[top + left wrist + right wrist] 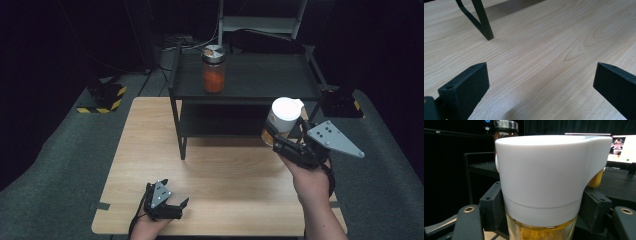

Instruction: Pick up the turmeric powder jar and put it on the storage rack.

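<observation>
My right gripper is shut on a jar with a white lid and yellow-orange contents, held in the air in front of the black shelf, at its right end. In the right gripper view the white-lidded jar sits close up, with a black pad against each side below the lid. A second jar with orange contents and a metal lid stands on the shelf's top level. My left gripper rests open near the table's front edge, and its fingers stand wide apart over bare wood.
The wooden table carries the two-level black shelf at its far side. One shelf leg stands ahead of the left gripper. Grey floor surrounds the table, with yellow-black striped blocks at the far left and far right.
</observation>
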`<action>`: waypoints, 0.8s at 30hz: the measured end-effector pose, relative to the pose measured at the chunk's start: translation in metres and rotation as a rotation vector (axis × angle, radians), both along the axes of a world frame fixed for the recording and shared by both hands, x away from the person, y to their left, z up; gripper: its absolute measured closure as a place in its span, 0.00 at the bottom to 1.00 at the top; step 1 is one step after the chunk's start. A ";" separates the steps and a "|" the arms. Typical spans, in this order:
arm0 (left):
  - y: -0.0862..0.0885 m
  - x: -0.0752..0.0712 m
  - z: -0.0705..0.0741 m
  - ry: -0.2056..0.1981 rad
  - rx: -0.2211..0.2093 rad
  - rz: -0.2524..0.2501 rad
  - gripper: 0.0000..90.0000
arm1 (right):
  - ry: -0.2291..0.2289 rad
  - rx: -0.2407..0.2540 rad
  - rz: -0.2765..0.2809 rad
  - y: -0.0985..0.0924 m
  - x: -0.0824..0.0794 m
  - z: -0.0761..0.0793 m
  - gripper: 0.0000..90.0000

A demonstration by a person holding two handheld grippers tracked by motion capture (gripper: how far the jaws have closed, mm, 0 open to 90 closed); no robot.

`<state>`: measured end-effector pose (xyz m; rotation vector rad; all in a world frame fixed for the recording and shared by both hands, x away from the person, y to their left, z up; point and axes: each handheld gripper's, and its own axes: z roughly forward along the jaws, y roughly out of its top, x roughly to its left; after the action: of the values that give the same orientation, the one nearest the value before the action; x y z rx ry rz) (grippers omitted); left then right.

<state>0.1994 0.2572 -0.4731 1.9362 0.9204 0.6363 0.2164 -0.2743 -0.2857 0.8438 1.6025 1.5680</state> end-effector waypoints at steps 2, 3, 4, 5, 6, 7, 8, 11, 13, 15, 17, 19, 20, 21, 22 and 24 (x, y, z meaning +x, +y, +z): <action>0.000 0.000 0.000 0.000 0.000 -0.001 0.01 | 0.000 0.003 -0.001 0.000 0.000 0.002 0.33; 0.000 0.000 0.000 0.000 -0.001 -0.001 0.01 | -0.002 0.004 0.000 0.000 0.001 0.004 0.33; 0.000 0.000 0.000 0.000 -0.001 -0.001 0.01 | -0.004 0.006 0.000 0.001 0.002 0.006 0.33; 0.000 0.000 0.000 0.000 -0.002 -0.001 0.01 | -0.008 0.007 -0.002 0.001 0.002 0.007 0.33; 0.001 0.000 0.000 0.000 -0.002 -0.001 0.01 | -0.012 0.007 -0.004 0.002 0.003 0.009 0.33; 0.001 0.000 0.000 0.000 -0.002 -0.002 0.01 | -0.018 0.010 -0.006 0.003 0.004 0.012 0.34; 0.001 0.000 0.000 0.001 -0.004 -0.002 0.01 | -0.022 0.012 -0.007 0.003 0.004 0.013 0.34; 0.001 0.000 0.000 0.002 -0.005 -0.003 0.01 | -0.027 0.015 -0.009 0.005 0.005 0.016 0.33; 0.001 0.000 0.000 0.002 -0.006 -0.004 0.01 | -0.033 0.016 -0.011 0.006 0.006 0.020 0.33; 0.002 0.000 -0.001 0.000 -0.008 -0.004 0.01 | -0.042 0.020 -0.014 0.009 0.008 0.024 0.33; 0.002 0.000 -0.001 0.000 -0.010 -0.004 0.01 | -0.047 0.019 -0.016 0.010 0.009 0.027 0.33; 0.002 0.000 -0.001 0.001 -0.011 -0.004 0.01 | -0.048 0.019 -0.018 0.011 0.010 0.028 0.34; 0.002 0.000 -0.001 0.001 -0.012 -0.004 0.01 | -0.049 0.020 -0.021 0.012 0.011 0.030 0.34; 0.003 0.000 -0.001 0.001 -0.013 -0.004 0.01 | -0.050 0.021 -0.022 0.012 0.011 0.032 0.33; 0.003 0.000 -0.001 0.001 -0.013 -0.005 0.01 | -0.049 0.024 -0.023 0.012 0.013 0.033 0.34; 0.003 0.000 -0.001 0.001 -0.015 -0.005 0.01 | -0.054 0.024 -0.030 0.013 0.014 0.037 0.34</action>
<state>0.1999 0.2602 -0.4740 1.9253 0.9186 0.6239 0.2308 -0.2615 -0.2490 0.8277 1.5293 1.5786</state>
